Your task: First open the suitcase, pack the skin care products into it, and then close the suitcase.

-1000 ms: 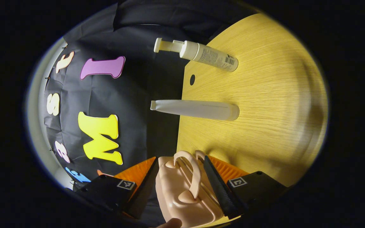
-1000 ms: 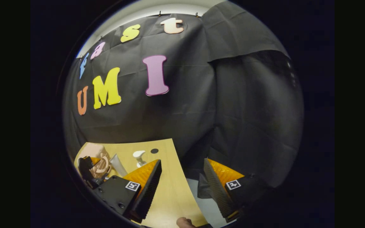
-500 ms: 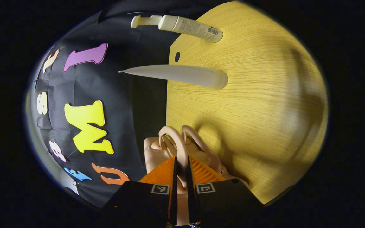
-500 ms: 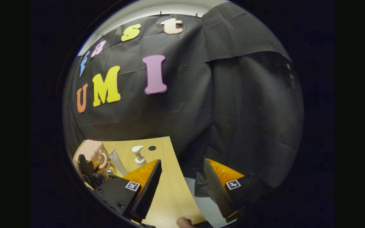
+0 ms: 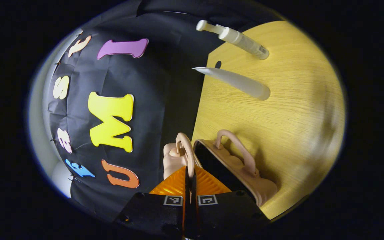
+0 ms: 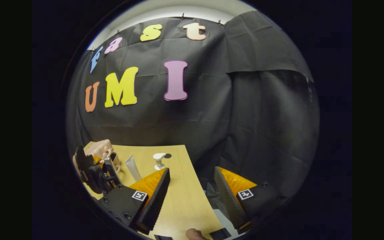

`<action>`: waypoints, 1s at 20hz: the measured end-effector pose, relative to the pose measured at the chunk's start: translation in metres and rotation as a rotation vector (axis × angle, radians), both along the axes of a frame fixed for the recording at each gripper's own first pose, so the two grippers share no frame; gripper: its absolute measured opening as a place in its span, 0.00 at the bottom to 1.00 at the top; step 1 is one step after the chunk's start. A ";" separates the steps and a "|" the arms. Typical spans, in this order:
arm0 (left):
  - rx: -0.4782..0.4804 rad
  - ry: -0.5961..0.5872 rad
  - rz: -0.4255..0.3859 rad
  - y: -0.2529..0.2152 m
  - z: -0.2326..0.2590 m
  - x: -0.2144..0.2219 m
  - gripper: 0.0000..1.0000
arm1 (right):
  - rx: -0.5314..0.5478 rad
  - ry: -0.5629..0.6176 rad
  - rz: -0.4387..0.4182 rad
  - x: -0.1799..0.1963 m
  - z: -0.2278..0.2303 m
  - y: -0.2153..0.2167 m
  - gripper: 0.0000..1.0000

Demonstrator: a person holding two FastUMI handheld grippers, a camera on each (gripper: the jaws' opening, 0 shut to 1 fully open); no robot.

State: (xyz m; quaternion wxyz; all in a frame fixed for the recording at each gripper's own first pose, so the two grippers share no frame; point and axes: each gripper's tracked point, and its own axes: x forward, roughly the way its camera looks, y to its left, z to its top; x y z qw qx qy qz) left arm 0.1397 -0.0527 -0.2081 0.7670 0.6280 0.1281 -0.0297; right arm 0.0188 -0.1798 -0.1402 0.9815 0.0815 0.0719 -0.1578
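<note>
Left gripper view: the left gripper (image 5: 190, 176) is clamped on one handle (image 5: 186, 150) of the pink suitcase (image 5: 245, 173), which stands partly open on the tabletop (image 5: 295, 110). A tube (image 5: 238, 81) and a pump bottle (image 5: 242, 40) stand farther off.

Right gripper view: the right gripper (image 6: 192, 181) is wide apart, holding nothing, above the tabletop edge. The suitcase sits at far left.

smooth plastic suitcase (image 5: 242, 173), matt wood-grain table (image 5: 295, 110), white plastic tube (image 5: 238, 81).
</note>
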 end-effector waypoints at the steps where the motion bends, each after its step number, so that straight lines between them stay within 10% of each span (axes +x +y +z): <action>1: -0.040 -0.006 -0.005 0.005 0.013 -0.004 0.02 | -0.007 -0.008 0.000 0.001 0.007 0.009 0.80; 11: -0.367 -0.109 0.056 0.158 0.130 -0.009 0.03 | -0.047 -0.037 -0.047 0.002 0.056 0.114 0.80; 20: -0.509 -0.136 0.083 0.313 0.115 0.016 0.03 | -0.110 -0.028 -0.041 0.005 0.089 0.218 0.80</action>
